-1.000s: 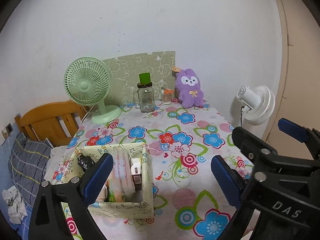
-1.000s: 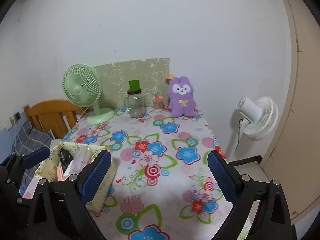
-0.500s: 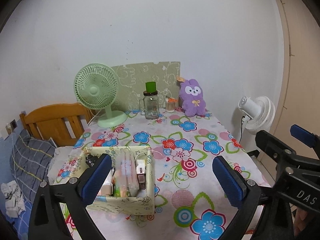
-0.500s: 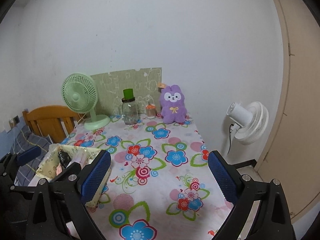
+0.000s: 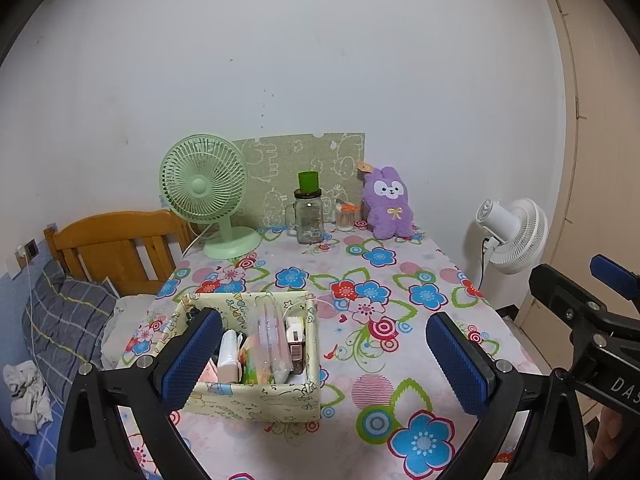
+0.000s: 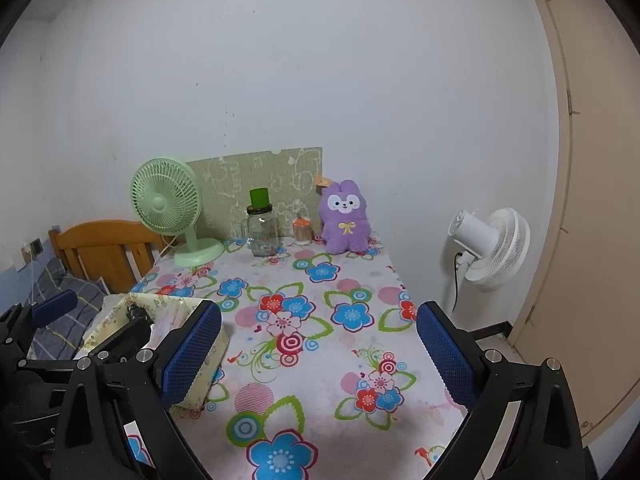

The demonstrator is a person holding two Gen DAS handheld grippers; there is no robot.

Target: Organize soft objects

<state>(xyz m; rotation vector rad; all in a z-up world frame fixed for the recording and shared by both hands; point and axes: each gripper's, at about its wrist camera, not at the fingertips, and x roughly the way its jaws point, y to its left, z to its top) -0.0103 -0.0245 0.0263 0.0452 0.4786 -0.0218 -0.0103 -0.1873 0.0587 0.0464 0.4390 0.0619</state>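
A purple plush rabbit (image 5: 389, 204) (image 6: 345, 218) sits upright at the far right end of the flowered table (image 5: 360, 352), against the wall. My left gripper (image 5: 326, 358) is open and empty, held above the near part of the table over a patterned fabric box (image 5: 256, 394). My right gripper (image 6: 318, 354) is also open and empty, above the table's near middle. The right gripper's body appears at the right edge of the left wrist view. Both grippers are far from the rabbit.
The fabric box (image 6: 120, 312) holds several packets and small items. At the back stand a green desk fan (image 5: 208, 192), a glass jar with a green lid (image 5: 308, 216), a small orange-lidded jar (image 5: 345, 216) and a green board. A white fan (image 5: 512, 236) stands right, a wooden bed headboard (image 5: 108, 252) left.
Both grippers have pulled back and risen from the table, so the rabbit and fans look smaller and more wall shows. Both stay open.
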